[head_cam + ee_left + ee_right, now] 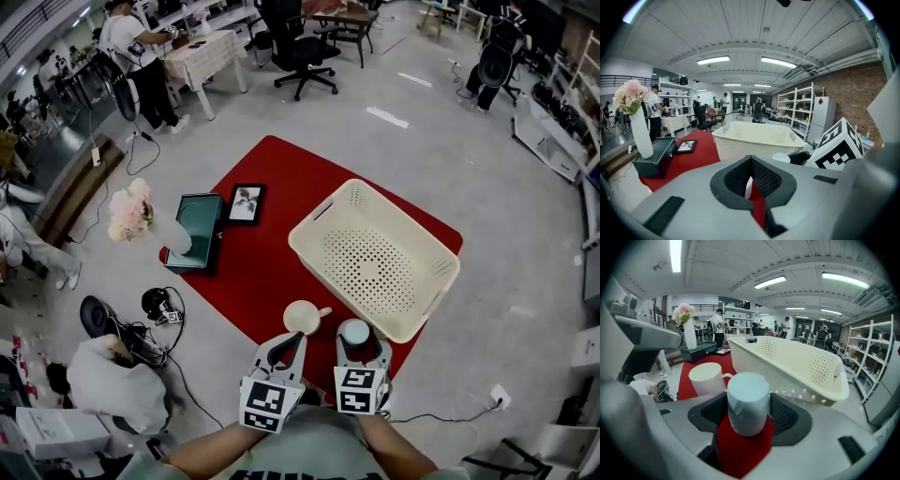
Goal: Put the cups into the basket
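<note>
A pale blue cup [354, 331] [747, 401] stands on the red mat [267, 272] just short of the cream perforated basket [309, 246] [787, 363]. My right gripper [356, 339] [749, 404] straddles it, open, one dark pad on each side of the cup. A white handled cup [302, 317] [707, 378] stands to its left. My left gripper [298, 337] [751, 159] sits right behind that cup, shut and empty. Through the slit of its jaws a sliver of the white cup [747, 187] shows. The basket [754, 140] is empty.
On the mat's left part stand a dark green box [197, 230], a white vase of pink flowers [131, 211] and a picture frame [246, 203]. Cables and a headset [159, 305] lie on the floor at left. A person [141, 56], tables and an office chair [300, 47] are far behind.
</note>
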